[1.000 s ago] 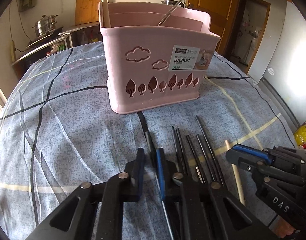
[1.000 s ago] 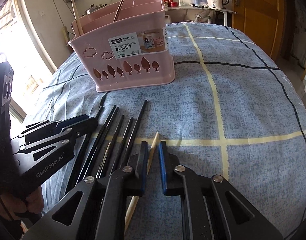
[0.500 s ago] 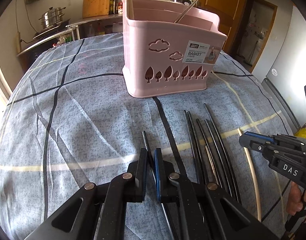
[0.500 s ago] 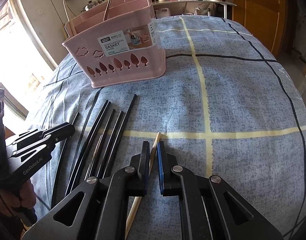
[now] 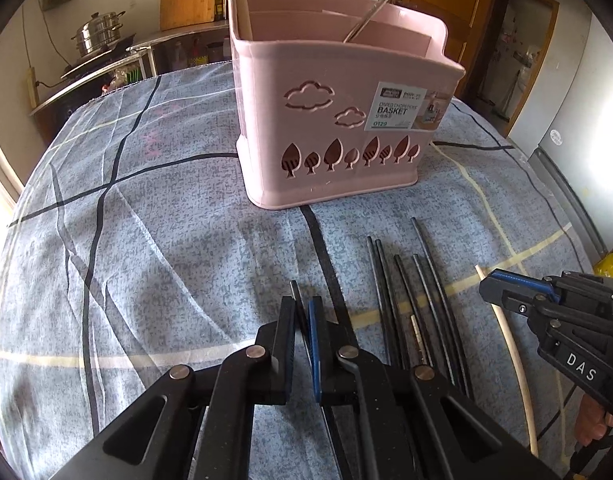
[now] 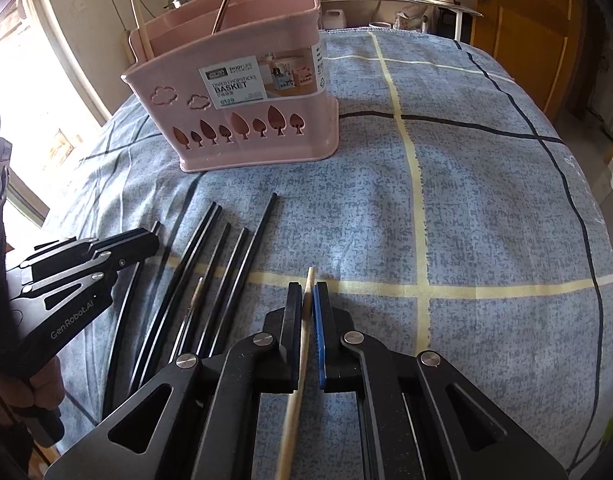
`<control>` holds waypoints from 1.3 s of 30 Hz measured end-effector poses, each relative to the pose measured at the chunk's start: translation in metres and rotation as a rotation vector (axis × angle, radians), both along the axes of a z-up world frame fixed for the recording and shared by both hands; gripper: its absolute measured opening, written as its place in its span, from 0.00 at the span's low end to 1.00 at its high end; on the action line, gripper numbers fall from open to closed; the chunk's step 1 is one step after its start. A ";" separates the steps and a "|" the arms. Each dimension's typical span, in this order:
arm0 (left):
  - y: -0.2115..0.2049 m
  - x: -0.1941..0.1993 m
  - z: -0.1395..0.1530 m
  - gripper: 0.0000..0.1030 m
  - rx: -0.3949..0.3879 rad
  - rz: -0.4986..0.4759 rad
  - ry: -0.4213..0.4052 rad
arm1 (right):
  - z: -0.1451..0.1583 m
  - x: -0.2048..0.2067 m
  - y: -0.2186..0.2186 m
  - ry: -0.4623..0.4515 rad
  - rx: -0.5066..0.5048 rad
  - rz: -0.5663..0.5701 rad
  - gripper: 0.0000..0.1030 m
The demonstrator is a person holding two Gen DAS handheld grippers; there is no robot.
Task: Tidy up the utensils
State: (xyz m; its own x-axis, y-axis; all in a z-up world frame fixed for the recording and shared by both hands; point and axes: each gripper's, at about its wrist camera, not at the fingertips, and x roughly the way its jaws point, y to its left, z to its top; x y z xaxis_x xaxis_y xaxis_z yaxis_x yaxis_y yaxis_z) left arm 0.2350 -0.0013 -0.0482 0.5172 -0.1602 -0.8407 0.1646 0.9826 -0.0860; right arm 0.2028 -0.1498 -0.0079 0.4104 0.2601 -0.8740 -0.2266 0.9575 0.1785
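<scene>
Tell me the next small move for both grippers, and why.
Probably lift both toward the pink chopstick basket. The right gripper has closed on the wooden chopstick, the left gripper on a black chopstick, and both sticks still lie low over the tablecloth.

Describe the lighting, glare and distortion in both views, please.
Left wrist: sun falls in patches on the cloth, with wrinkle shadows; the fisheye curves the wooden chopstick and darkens the corners. Right wrist: the window at left is blown out to white; the basket stays sharp.
</scene>
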 end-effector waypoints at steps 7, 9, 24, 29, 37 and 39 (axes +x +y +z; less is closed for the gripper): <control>0.006 -0.010 0.048 0.05 -0.031 -0.011 -0.095 | 0.036 -0.005 -0.006 -0.075 0.060 0.002 0.05; 0.007 -0.012 0.065 0.05 -0.041 -0.014 -0.128 | 0.050 -0.005 -0.007 -0.105 0.075 0.007 0.05; 0.022 -0.023 0.172 0.04 -0.073 0.003 -0.325 | 0.139 -0.010 -0.024 -0.320 0.114 -0.001 0.05; 0.028 -0.030 0.184 0.04 -0.085 0.013 -0.344 | 0.149 -0.014 -0.028 -0.347 0.119 -0.007 0.05; 0.030 -0.041 0.186 0.04 -0.096 0.011 -0.339 | 0.148 -0.021 -0.029 -0.338 0.118 0.000 0.05; 0.029 -0.046 0.186 0.04 -0.092 0.006 -0.344 | 0.146 -0.023 -0.030 -0.335 0.114 0.001 0.05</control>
State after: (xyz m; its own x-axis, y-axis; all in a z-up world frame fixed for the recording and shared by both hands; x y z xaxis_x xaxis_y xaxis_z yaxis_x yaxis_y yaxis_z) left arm 0.1886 0.0280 0.1382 0.7690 -0.2229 -0.5991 0.1932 0.9744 -0.1146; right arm 0.1795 -0.1793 0.1380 0.6693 0.3489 -0.6560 -0.2915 0.9354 0.2001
